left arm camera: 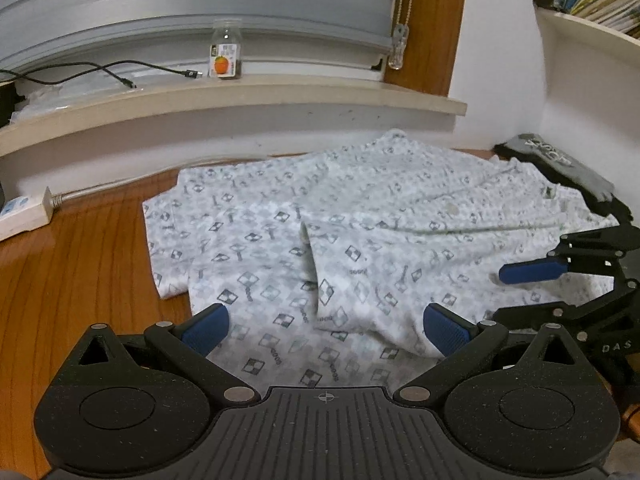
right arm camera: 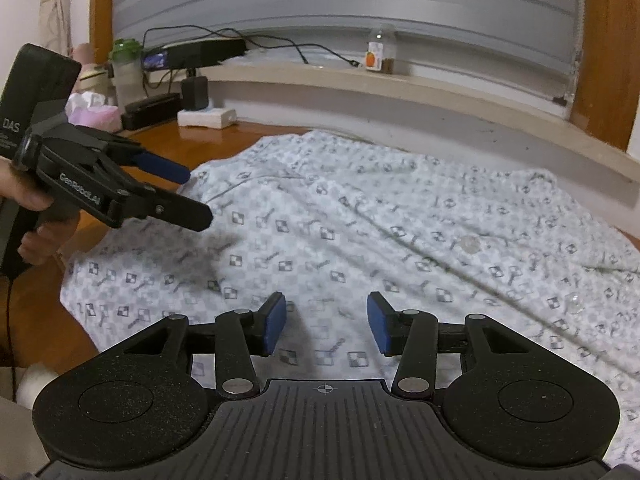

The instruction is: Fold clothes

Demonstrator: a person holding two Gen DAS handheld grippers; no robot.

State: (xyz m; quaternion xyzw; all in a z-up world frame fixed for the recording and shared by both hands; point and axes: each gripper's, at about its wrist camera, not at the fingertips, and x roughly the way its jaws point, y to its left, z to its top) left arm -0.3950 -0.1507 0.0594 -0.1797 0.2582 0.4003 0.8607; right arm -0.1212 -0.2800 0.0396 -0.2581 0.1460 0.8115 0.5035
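The left gripper point(left arm camera: 326, 326) hovered with blue ribbed fingers point(left arm camera: 206, 328) spread wide, empty. A soft white checker-print shirt point(left arm camera: 360, 240) lay rumpled on the glossy wooden table point(left arm camera: 72, 280). The right gripper point(right arm camera: 327, 322) stood half-open, empty.

a wooden table point(left arm camera: 80, 264) below a pale window sill point(left arm camera: 280, 94), grey blinds point(left arm camera: 200, 4) down, white wall point(left arm camera: 504, 40) beside.

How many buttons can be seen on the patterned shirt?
2 in the right wrist view: one button on the placket mid-shirt, another button further along toward the right edge. Folds of the shirt may hide more.
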